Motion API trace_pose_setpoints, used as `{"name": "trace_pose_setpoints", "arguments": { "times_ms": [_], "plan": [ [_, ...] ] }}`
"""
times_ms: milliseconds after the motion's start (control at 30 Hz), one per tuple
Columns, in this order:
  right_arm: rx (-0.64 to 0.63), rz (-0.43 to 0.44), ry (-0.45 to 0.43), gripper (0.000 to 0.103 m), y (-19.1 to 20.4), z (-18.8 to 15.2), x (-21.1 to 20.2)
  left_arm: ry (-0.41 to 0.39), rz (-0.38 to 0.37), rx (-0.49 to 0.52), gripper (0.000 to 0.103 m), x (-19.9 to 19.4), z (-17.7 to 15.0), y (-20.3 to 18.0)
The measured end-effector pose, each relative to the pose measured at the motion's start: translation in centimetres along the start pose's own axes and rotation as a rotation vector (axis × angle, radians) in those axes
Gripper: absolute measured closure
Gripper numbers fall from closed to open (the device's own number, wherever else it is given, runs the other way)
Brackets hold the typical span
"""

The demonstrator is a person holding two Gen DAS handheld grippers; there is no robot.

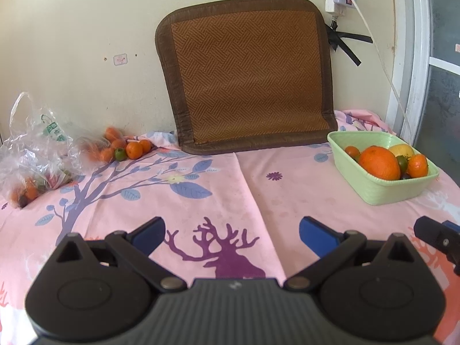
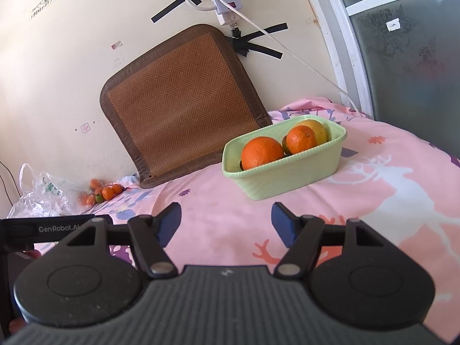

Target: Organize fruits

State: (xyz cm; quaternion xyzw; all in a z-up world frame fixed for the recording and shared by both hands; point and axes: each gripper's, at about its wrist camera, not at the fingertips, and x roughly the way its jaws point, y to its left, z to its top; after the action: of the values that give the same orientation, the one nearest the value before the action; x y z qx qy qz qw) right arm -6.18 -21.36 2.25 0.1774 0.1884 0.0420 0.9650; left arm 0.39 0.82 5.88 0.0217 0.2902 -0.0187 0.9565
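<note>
A pale green basket stands on the pink cloth at the right, holding a big orange, a smaller orange, a yellow fruit and small tomatoes. Small oranges and a green fruit lie loose by the wall at the far left. My left gripper is open above the deer print, nothing between its fingers. My right gripper is open and empty, just short of the basket.
Clear plastic bags with more fruit sit at the far left. A brown woven mat leans on the wall behind. A power strip and white cable hang at the right. The right gripper's finger shows at the left view's right edge.
</note>
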Motion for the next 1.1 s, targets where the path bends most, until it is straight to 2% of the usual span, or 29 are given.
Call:
{"name": "trace_pose_setpoints", "arguments": {
  "times_ms": [200,567,1100],
  "plan": [
    [0.006,-0.008,-0.002,0.032,-0.21,-0.07,0.14,-0.035,0.023,0.013,0.000,-0.58,0.00,-0.15],
    [-0.016,-0.014,-0.020,0.031,0.13,-0.11,-0.06,-0.052,0.014,0.017,0.000,-0.97,-0.16,-0.23],
    [-0.005,-0.018,-0.018,0.029,0.15,-0.17,-0.04,0.028,-0.022,0.025,0.000,-0.26,-0.34,-0.63]
  ]
}}
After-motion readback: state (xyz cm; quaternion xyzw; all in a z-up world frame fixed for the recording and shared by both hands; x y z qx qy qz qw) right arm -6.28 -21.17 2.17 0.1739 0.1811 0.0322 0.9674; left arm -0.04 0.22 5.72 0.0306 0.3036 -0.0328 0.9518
